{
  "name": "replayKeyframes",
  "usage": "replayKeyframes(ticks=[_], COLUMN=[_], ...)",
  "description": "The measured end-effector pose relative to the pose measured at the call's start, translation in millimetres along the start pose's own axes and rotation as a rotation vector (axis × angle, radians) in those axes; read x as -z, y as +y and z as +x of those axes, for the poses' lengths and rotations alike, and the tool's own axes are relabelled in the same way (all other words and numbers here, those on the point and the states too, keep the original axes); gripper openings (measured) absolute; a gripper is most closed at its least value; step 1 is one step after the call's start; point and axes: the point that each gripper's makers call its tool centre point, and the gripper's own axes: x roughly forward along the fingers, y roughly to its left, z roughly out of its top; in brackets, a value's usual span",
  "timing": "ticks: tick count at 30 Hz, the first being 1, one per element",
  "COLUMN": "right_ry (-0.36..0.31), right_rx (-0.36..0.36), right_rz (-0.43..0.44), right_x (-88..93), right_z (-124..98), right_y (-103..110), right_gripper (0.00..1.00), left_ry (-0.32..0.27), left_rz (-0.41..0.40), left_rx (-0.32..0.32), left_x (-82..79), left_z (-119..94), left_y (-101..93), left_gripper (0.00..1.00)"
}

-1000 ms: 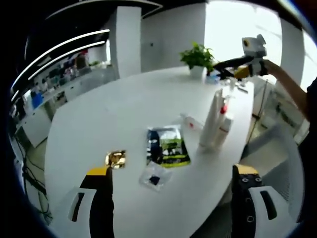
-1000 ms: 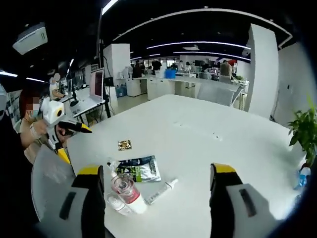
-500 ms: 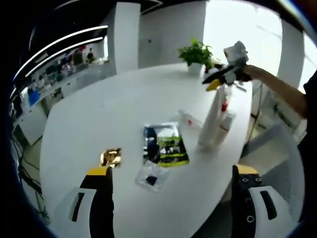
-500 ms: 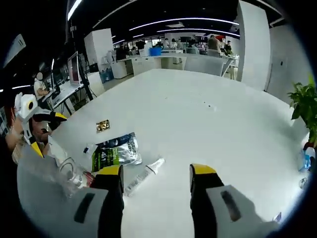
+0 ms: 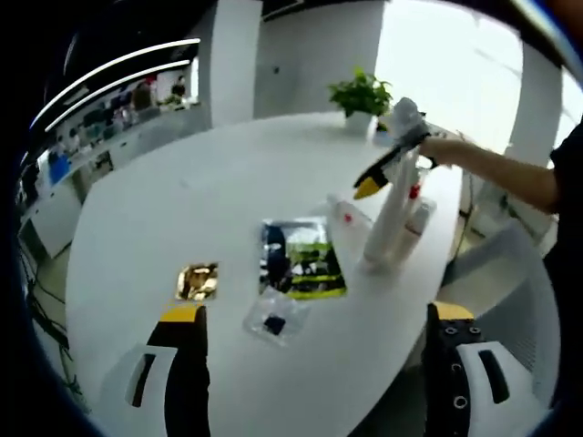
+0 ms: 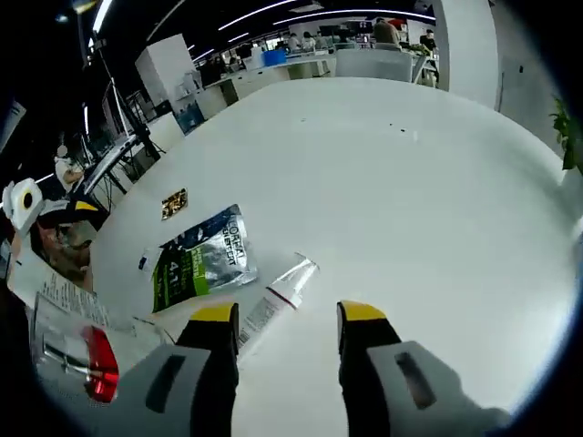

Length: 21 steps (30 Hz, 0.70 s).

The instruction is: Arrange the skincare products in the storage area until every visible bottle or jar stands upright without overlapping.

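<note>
Dropped low now, the right tongs [image 6: 281, 314], half-open and empty, sit just right of the flat tube [image 6: 278, 296], which points away toward mid-desk [image 6: 410, 182].

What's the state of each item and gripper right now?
tall white bottles: upright, close together near the table edge
white tube: lying flat
silver-green sachet: lying flat
gold sachet: lying flat
clear packet: lying flat
potted plant: upright
left gripper: open, empty
right gripper: open, just above the white tube
</note>
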Motion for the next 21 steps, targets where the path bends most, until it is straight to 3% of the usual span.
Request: replayKeyframes(ticks=[8,15,19,21], right_ry=[0.100,0.219,0.259,0.277], right_rx=[-0.012,-0.001,-0.003,0.013], right_rz=[-0.053,-0.182,-0.221,-0.282], right_x=[3.3,13.8,17.5,18.3], right_z=[21,33,35,33], right_y=[5,-2,-3,-7], right_gripper=[0.43,0.40,0.36,0.32], left_ry=[0.008,0.007,0.003,0.003], left_rz=[-0.007,-0.026,-0.031,-0.032], left_rx=[0.010,0.002,0.006,0.006], left_x=[3.0,6.0,6.3,6.8], left_z=[2,4,4,4], left_y=[-2.5,0.6,-0.1,-0.2], left_gripper=[0.97,0.97,0.97,0.97])
